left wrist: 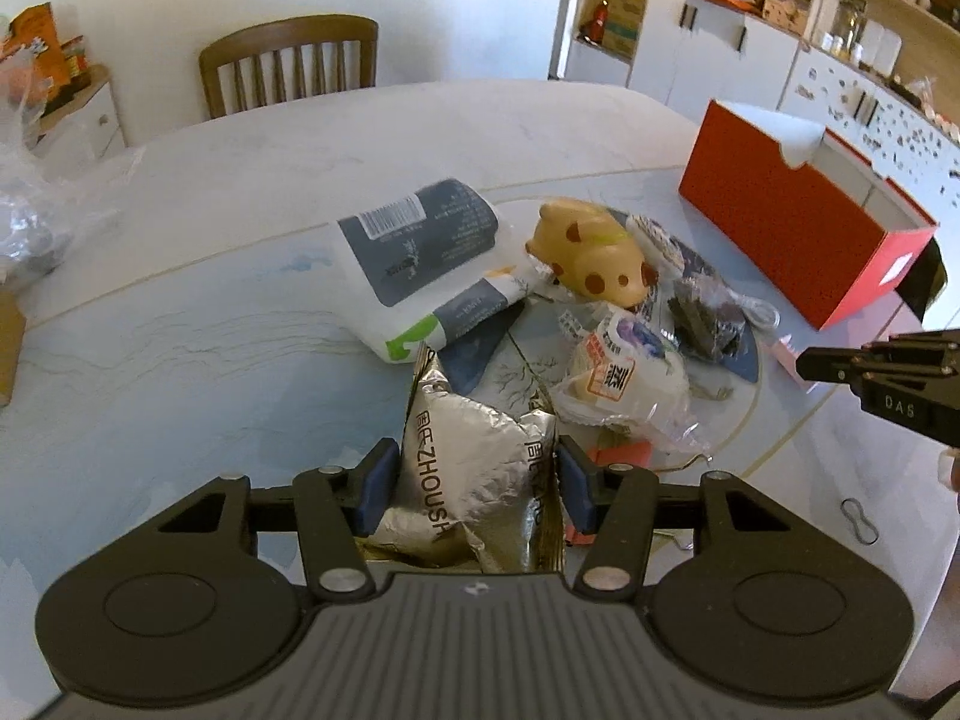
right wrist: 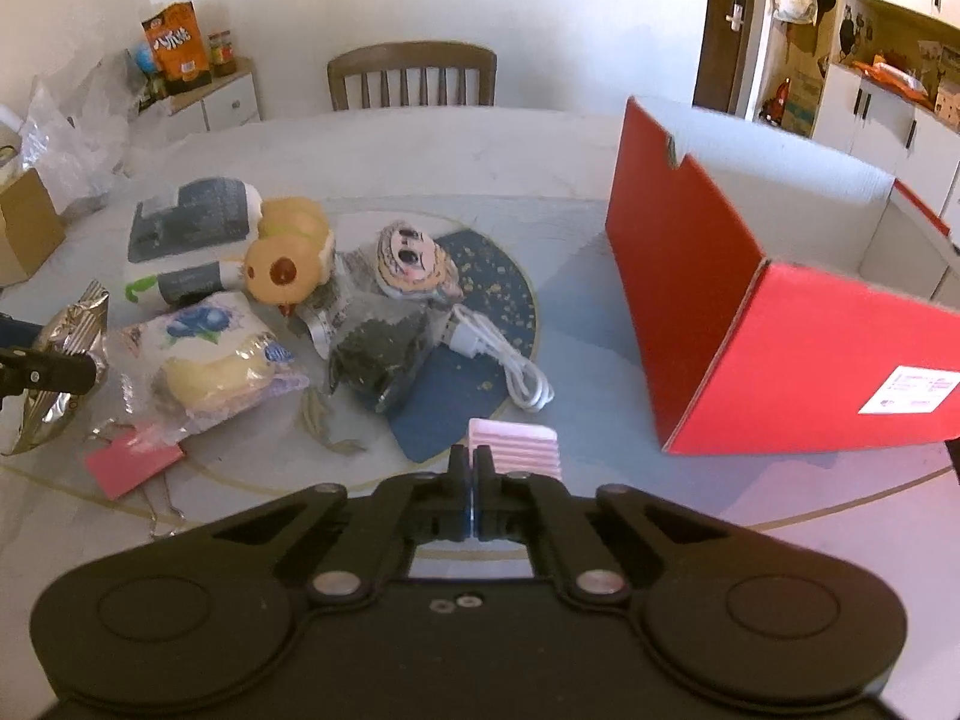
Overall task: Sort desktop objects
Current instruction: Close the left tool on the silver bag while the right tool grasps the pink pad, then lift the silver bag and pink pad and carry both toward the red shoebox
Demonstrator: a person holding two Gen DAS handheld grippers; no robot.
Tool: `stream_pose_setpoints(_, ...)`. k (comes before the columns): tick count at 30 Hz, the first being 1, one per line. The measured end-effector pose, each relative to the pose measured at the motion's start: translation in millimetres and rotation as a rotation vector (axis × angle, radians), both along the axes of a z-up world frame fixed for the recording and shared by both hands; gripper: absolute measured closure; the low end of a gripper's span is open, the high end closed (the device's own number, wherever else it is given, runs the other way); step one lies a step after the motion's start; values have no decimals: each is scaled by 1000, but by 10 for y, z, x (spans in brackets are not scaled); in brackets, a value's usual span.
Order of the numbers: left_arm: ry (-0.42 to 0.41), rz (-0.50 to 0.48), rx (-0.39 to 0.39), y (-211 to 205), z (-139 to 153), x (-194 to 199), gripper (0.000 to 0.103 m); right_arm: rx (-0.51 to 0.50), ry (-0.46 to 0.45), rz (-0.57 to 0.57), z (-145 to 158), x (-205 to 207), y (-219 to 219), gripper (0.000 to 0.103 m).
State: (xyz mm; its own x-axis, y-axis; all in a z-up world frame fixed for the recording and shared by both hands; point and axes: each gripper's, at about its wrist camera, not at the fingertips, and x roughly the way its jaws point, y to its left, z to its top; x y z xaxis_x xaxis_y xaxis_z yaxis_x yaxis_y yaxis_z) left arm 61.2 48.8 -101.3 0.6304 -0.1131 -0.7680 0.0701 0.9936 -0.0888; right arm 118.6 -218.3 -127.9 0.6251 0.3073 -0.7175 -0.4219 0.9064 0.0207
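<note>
Left claw [left wrist: 477, 489] grips silver foil packet [left wrist: 474, 468]; right claw [right wrist: 473, 465] closed.

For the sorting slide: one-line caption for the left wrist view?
Left gripper clamps a silver foil snack bag at the near edge of a cluttered table, red box at right.

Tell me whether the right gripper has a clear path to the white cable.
Probably yes. The white cable lies exposed on the blue mat, just ahead of the right gripper. Only the pink ridged item sits between them, and the gripper is shut, so it must open first.
</note>
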Motion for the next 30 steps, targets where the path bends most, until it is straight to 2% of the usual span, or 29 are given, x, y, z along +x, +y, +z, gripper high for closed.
stream_pose_setpoints(13, -26, 2, -31, -54, 213, -99, 49, 12, -43, 16, 224, -128, -120, 103)
stream_pose_setpoints(23, -24, -23, -35, -139, 217, -124, 49, -34, 38, 29, 65, -131, -162, 101)
stream_pose_setpoints(24, -22, -24, -37, -138, 217, -126, 49, -35, 44, 24, 44, -127, -166, 98)
stream_pose_setpoints(26, -17, -25, -37, -140, 210, -130, 49, -24, 59, 12, 3, -115, -185, 85)
stream_pose_setpoints(27, -15, -27, -36, -142, 204, -129, 49, -14, 63, 5, -13, -113, -200, 70)
stream_pose_setpoints(28, -11, -28, -35, -143, 200, -129, 49, -3, 58, 0, -19, -116, -218, 50)
stream_pose_setpoints(30, -6, -30, -35, -141, 196, -130, 49, 18, 47, -8, -14, -130, -252, 26)
